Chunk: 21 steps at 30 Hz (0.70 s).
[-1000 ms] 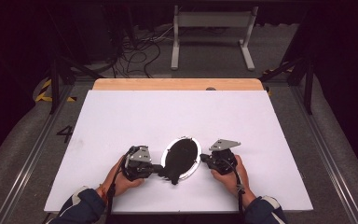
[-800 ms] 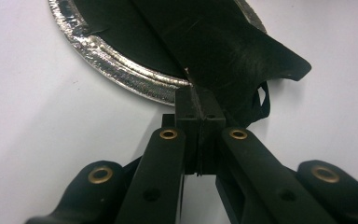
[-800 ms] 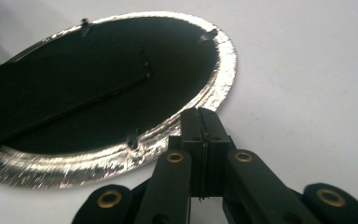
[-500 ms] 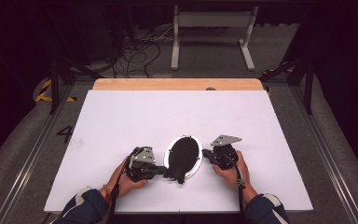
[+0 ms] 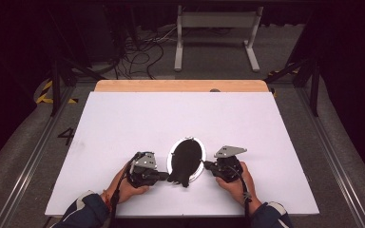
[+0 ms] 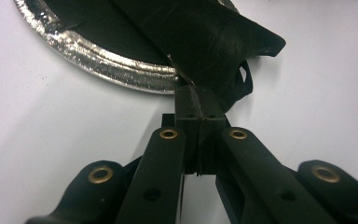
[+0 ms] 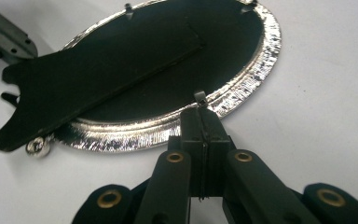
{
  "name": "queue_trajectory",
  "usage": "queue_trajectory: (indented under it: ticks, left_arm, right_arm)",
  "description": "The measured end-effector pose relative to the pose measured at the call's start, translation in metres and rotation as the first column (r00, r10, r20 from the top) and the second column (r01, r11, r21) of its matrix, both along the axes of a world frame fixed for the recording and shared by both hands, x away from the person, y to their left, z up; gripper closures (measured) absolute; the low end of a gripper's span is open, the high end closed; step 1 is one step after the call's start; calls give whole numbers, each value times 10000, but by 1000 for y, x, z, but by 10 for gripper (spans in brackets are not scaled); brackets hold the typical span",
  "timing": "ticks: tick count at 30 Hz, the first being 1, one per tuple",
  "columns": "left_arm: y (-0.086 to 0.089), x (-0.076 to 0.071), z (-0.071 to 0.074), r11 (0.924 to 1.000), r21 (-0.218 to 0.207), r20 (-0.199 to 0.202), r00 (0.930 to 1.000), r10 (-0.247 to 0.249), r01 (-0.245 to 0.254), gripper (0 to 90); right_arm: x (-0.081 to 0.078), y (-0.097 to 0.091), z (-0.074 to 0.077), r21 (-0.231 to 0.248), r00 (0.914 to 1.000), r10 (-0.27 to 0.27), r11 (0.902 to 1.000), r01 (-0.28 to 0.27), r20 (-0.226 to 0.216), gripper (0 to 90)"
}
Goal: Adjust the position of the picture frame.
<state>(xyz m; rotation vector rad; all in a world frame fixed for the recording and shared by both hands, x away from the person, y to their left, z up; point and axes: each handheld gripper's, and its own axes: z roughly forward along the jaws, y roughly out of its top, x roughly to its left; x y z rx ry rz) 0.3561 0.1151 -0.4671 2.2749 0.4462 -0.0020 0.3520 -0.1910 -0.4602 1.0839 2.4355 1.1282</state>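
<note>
Two grippers flank one oval silver frame (image 5: 186,160) lying face-down near the front edge of the white table (image 5: 123,123).

High view: left gripper (image 5: 159,176) sits just left of the frame's near end; right gripper (image 5: 208,166) just right of its rim. A black backing board (image 5: 185,159) with its stand flap covers the frame's back. Both hands rest on the table.

Left gripper view: jaws pressed together, tips meeting the lower corner of the black stand flap (image 6: 214,42) right ahead of them. Whether the flap edge is truly pinched or only touched, I cannot tell. Silver rim (image 6: 107,60) curves off ahead and to the left.

Right gripper view: jaws pressed together, and just beyond their tips stands a small black turn-clip (image 7: 199,98) on the rim (image 7: 242,93). It looks nipped between the tips, though the hold is too fine to confirm. The flap (image 7: 74,93) stretches away to the far left.

Judgement: the step seems to be freeing the backing. Done well, the right tips should swivel the clip sideways without lifting the frame, while the left steadies the flap and keeps the frame from skating across the smooth table.
</note>
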Motion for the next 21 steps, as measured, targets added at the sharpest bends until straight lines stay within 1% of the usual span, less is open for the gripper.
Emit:
queue_trajectory:
  ticks: [1,5,8,9,12,14,16,21]
  left_arm:
    - [-2,-1,0,10000,-27,55,10000,74,-74,900]
    - [-5,0,-1,10000,-8,134,9999,73,-73,900]
    - [-8,1,0,10000,57,149,9999,77,-78,900]
    - [-10,2,1,9999,137,267,9996,54,-58,900]
    - [-14,4,1,9998,165,258,9996,76,-80,900]
    - [-17,6,1,9999,116,228,9997,62,-64,900]
    - [-19,8,1,9999,63,216,9997,93,-94,900]
    - [-26,12,1,9999,98,232,9997,102,-104,900]
  right_arm:
    - [2,1,0,15,10000,-68,10000,68,19,900]
    - [8,6,0,-106,9996,-197,9997,199,214,900]
    - [11,5,-1,-28,9996,-202,9998,203,193,900]
    - [13,5,0,-75,9992,-316,9995,318,225,900]
    - [16,3,0,-122,9987,-459,9989,462,239,900]
    - [19,2,0,-52,9983,-550,9985,551,193,900]
    - [22,0,0,-69,9978,-609,9981,611,262,900]
    - [28,-3,0,-66,9968,-741,9972,743,285,900]
